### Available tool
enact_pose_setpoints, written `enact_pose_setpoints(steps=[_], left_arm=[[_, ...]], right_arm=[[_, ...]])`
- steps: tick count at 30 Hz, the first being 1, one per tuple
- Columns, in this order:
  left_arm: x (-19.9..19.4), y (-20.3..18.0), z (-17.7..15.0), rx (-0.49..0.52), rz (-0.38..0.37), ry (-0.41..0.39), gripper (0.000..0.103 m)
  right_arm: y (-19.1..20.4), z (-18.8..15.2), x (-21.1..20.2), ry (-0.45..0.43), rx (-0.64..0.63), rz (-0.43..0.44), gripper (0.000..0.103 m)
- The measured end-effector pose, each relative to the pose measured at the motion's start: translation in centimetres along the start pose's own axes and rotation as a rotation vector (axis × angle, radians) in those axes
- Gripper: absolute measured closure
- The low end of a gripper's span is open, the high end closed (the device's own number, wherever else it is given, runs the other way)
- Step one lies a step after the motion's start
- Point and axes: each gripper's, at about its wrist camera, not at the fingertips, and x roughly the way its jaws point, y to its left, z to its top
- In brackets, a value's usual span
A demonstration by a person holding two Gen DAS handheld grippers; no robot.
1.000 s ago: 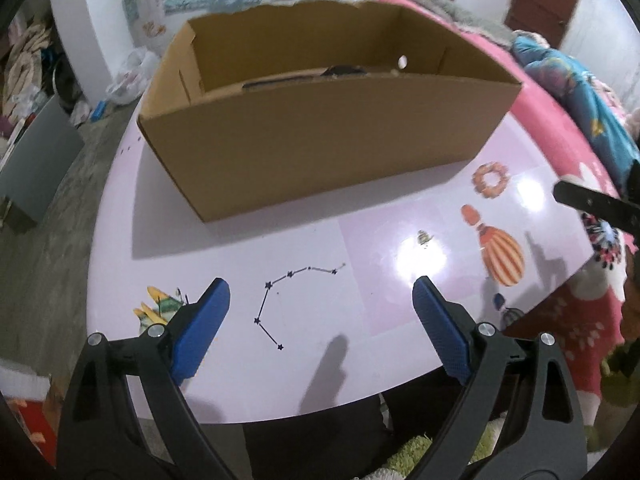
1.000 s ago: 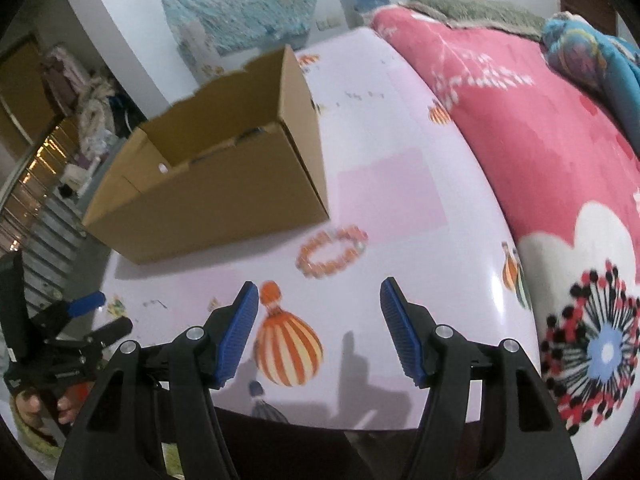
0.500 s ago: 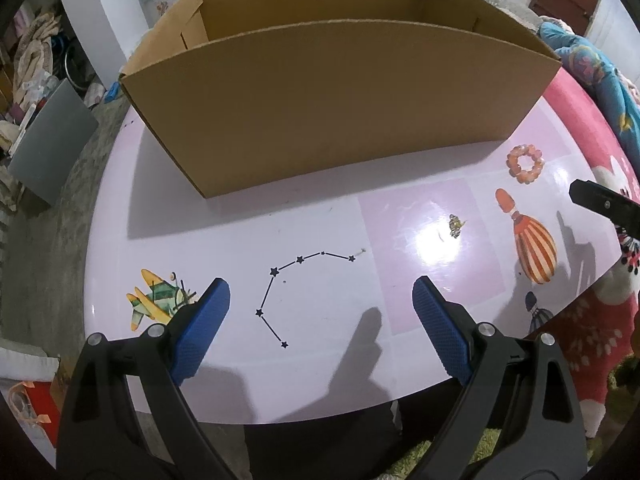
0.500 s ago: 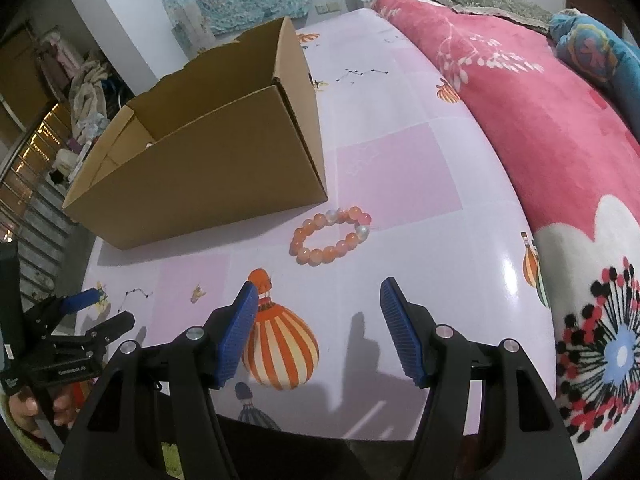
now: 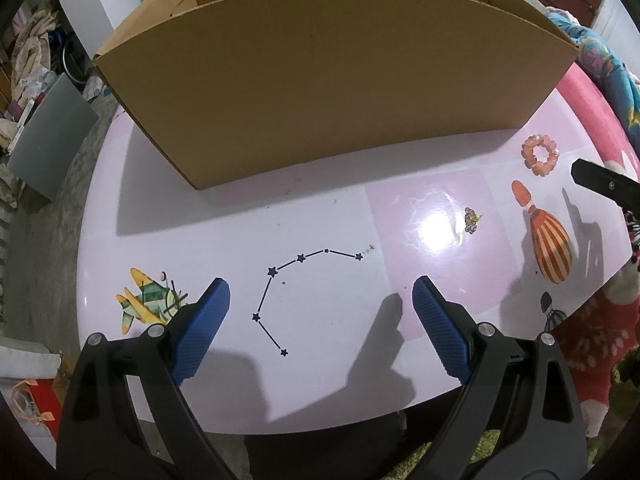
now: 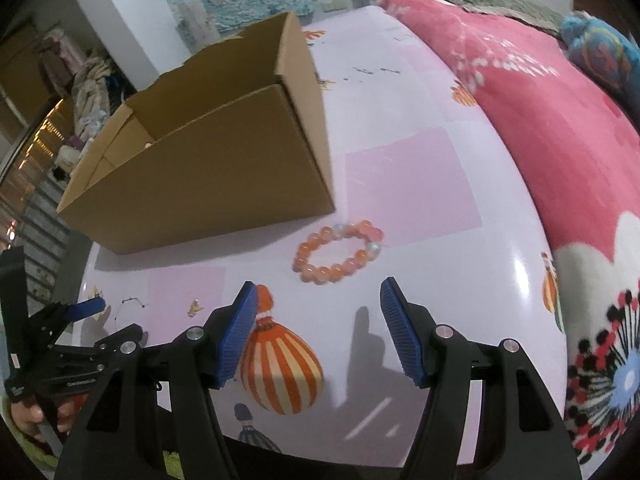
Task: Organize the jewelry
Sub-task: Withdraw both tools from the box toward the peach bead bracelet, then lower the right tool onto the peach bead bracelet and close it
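Bracelet of orange beads lies flat on the table, just ahead of the right gripper and in line with the gap between its blue pads, not touching either one. Those jaws are spread wide with nothing in them. Same deal with the left gripper: spread apart, empty, hovering over the printed star-line doodle.

From the left view the bracelet sits far off to the right, near the corner of the cardboard box. Closer in there's a small gold-ish trinket right beside a bright glare spot, too tiny and washed out to tell what it actually is. A black tip pokes in at the right edge, rest cut off.

Can't see the bottom of the box from either camera, its front wall blocks it. A pale speck shows inside in the right view but I can't make it out.

Table is glossy pale pink with balloon and plane prints. A pink floral blanket runs along its right side, with cluttered clothes and stuff off to the left.
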Motion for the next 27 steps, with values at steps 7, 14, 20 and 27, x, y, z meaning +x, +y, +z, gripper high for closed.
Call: enact_pose_setpoints(steps=[7, 14, 20, 27], left_arm=[[-1.0, -0.7, -0.1, 0.062, -0.069, -0.123, 0.014], [-2.0, -4.2, -0.6, 0.222, -0.207, -0.247, 0.034], [-0.4, -5.7, 0.1, 0.274, -0.266, -0.224, 0.064], [1.0, -7.2, 0.8, 0.303, -0.268, -0.206, 0.080]], right_arm=[[0.3, 0.4, 0.2, -0.022, -0.037, 0.010, 0.041], [1.2, 0.6, 0.3, -0.055, -0.103, 0.018, 0.048], [1.2, 0.7, 0.7, -0.056, -0.112, 0.026, 0.055], [0.5, 0.7, 0.9, -0.064, -0.087, 0.044, 0.057]])
